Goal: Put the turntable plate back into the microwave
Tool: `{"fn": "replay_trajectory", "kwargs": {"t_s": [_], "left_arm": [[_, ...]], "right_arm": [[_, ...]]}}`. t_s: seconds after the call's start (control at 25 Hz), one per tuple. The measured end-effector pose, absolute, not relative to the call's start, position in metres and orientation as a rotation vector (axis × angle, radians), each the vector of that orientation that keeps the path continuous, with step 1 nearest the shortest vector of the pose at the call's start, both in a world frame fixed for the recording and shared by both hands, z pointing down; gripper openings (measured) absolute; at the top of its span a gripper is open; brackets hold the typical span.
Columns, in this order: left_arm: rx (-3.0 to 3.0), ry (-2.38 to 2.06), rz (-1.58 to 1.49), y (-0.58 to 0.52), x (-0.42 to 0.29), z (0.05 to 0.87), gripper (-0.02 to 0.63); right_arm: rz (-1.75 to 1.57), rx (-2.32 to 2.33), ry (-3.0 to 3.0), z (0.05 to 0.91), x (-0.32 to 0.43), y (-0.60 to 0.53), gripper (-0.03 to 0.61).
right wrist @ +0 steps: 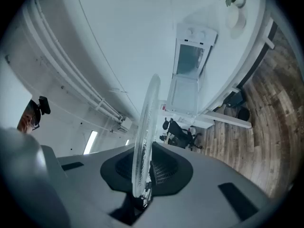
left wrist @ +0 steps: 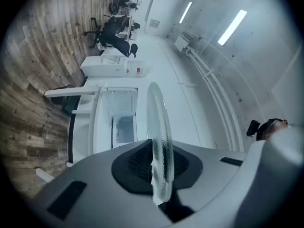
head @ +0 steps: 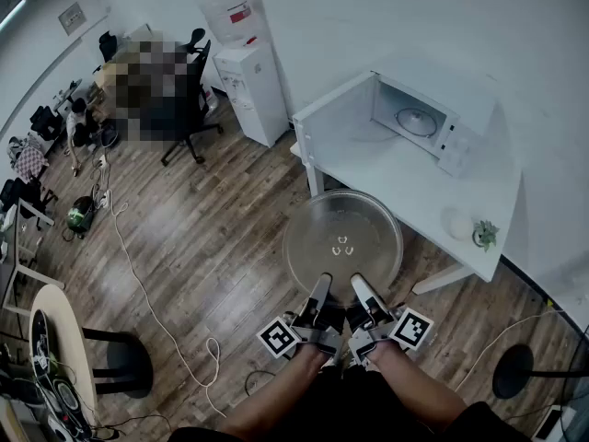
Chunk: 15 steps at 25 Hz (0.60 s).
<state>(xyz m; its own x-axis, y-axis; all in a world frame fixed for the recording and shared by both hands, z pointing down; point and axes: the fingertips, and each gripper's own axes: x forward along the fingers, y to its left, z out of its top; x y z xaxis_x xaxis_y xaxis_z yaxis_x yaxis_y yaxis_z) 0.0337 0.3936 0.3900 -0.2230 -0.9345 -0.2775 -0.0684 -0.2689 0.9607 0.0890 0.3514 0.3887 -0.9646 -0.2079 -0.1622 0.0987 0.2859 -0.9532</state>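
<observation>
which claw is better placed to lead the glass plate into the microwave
Right, marginally. The left claw and right claw both clamp the near rim of the turntable plate, so both carry it, but the open microwave sits ahead and to the right, on the right claw's side.

Left claw (left wrist: 160, 166) is pinching the rim of the glass turntable plate (left wrist: 159, 112), which shows edge-on here. Behind it there's the open microwave (left wrist: 124, 127) on the white desk (left wrist: 84, 132).
</observation>
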Motion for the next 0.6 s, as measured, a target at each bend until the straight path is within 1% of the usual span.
{"fn": "replay_trajectory", "kwargs": {"t_s": [0.6], "left_arm": [[1.372, -1.268, -1.58, 0.3949, 0.0291, 0.3831, 0.046]], "right_arm": [[-1.685, -0.089, 2.303, 0.3813, 0.0845, 0.3529, 0.06]]}}
